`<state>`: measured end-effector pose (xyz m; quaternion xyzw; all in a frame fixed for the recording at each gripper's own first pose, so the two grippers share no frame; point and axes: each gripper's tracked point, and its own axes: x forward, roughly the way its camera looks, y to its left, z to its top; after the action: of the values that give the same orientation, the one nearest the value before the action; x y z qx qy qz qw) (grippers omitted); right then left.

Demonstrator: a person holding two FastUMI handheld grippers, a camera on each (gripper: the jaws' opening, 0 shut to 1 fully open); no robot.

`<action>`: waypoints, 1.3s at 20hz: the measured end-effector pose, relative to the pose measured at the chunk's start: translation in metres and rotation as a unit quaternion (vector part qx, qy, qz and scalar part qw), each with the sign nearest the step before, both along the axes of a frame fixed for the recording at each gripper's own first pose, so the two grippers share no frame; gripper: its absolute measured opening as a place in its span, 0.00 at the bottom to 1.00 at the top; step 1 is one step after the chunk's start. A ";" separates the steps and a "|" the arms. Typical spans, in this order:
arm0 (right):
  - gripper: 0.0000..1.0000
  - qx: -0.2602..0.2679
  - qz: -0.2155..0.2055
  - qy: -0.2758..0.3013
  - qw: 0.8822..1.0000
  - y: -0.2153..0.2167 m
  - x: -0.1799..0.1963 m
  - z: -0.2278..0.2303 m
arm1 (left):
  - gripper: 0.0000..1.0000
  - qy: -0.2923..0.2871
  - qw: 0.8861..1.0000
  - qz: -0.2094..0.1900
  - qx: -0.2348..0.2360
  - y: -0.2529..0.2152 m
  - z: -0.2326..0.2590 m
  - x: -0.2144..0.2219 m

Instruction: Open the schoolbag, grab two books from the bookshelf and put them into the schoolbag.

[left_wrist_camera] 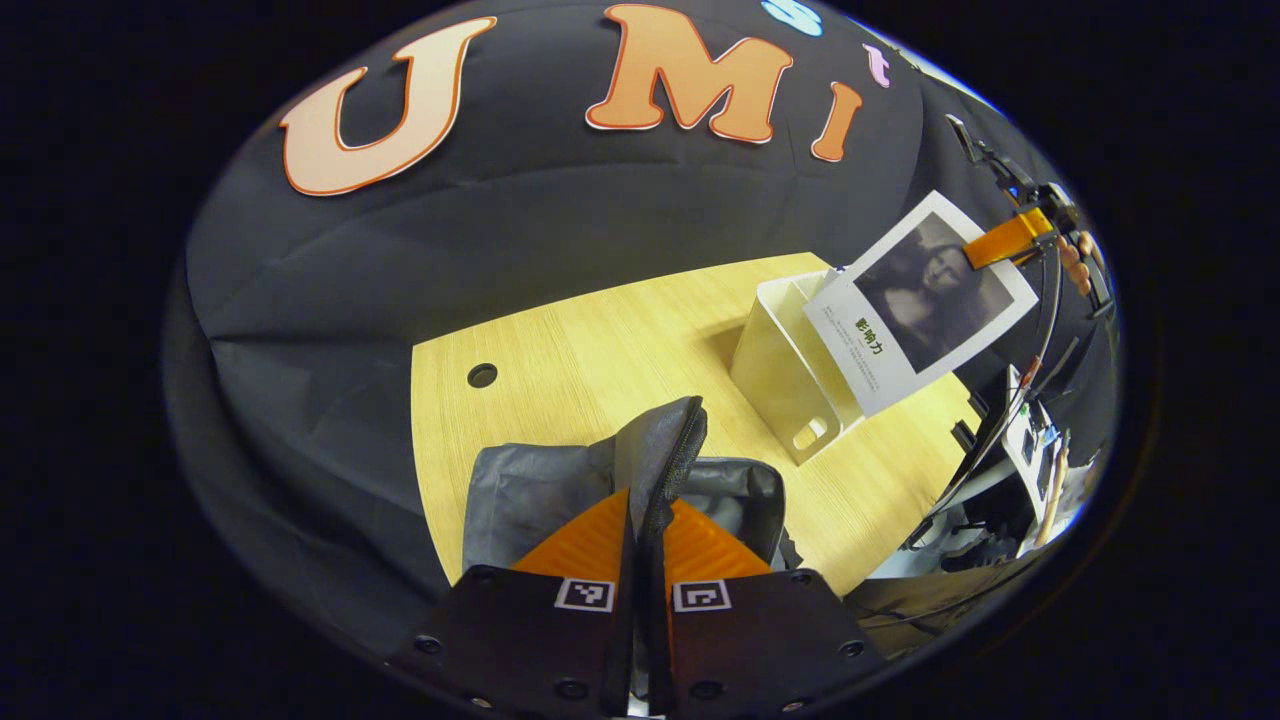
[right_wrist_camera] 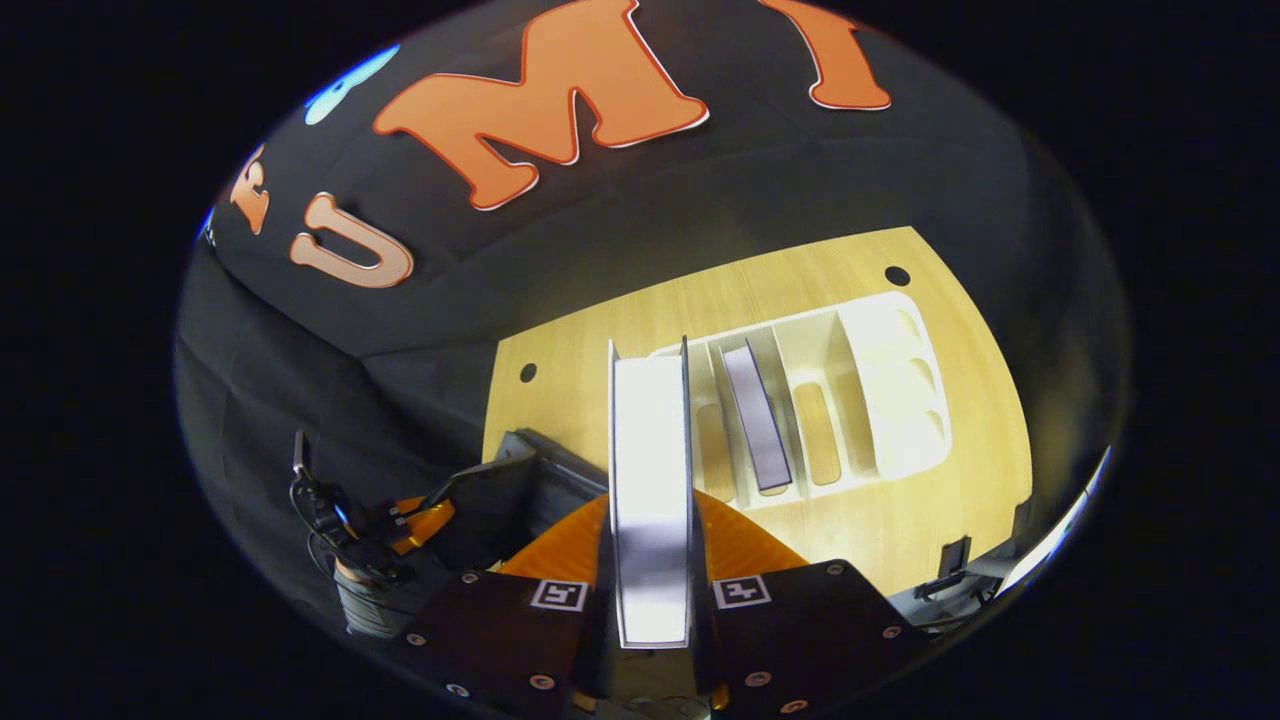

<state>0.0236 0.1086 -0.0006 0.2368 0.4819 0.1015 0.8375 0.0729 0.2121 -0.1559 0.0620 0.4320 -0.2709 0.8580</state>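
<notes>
In the left gripper view my left gripper (left_wrist_camera: pixel 648 515) is shut on the zippered rim (left_wrist_camera: pixel 668 455) of the grey schoolbag (left_wrist_camera: pixel 520 495), holding that flap upright. Farther right, the right gripper (left_wrist_camera: pixel 1010 240) holds a white book with a dark cover picture (left_wrist_camera: pixel 925 300) in the air above the white bookshelf (left_wrist_camera: pixel 785 375). In the right gripper view my right gripper (right_wrist_camera: pixel 650 512) is shut on that book (right_wrist_camera: pixel 650 450), seen edge-on. A second book (right_wrist_camera: pixel 755 415) stands in a slot of the bookshelf (right_wrist_camera: pixel 880 380). The schoolbag (right_wrist_camera: pixel 530 480) lies lower left, with the left gripper (right_wrist_camera: pixel 425 520) at its edge.
Everything rests on a light wooden table (left_wrist_camera: pixel 600 330) with round cable holes (left_wrist_camera: pixel 482 375). Cables and equipment (left_wrist_camera: pixel 1030 450) crowd the table's right end. A hand (right_wrist_camera: pixel 360 590) holds the left gripper. Bare tabletop lies between bag and bookshelf.
</notes>
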 end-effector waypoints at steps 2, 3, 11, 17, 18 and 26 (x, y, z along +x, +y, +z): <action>0.31 0.017 0.006 -0.009 1.000 0.008 -0.013 0.001 | 0.07 -0.001 1.000 0.008 -0.005 0.002 -0.002 -0.001; 0.31 0.023 0.007 -0.013 1.000 0.011 -0.022 0.003 | 0.08 0.001 1.000 0.015 -0.004 0.003 -0.005 -0.002; 0.31 0.087 0.007 -0.028 0.996 0.063 -0.060 -0.012 | 0.07 0.002 1.000 0.023 -0.016 0.004 -0.008 -0.004; 0.30 0.162 -0.014 -0.025 0.986 0.108 -0.073 -0.037 | 0.08 0.003 0.999 0.035 -0.016 0.008 -0.009 -0.002; 0.30 0.172 -0.020 -0.022 0.985 0.114 -0.073 -0.045 | 0.07 0.003 0.999 0.036 -0.017 0.008 -0.008 -0.001; 0.30 0.247 -0.053 0.004 0.968 0.174 -0.071 -0.103 | 0.07 0.005 0.999 0.044 -0.028 0.010 -0.010 -0.003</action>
<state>-0.0475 0.2831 -0.1033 0.4621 0.4319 0.1716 0.7553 0.0696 0.2217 -0.1662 0.0174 0.4306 -0.2453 0.8684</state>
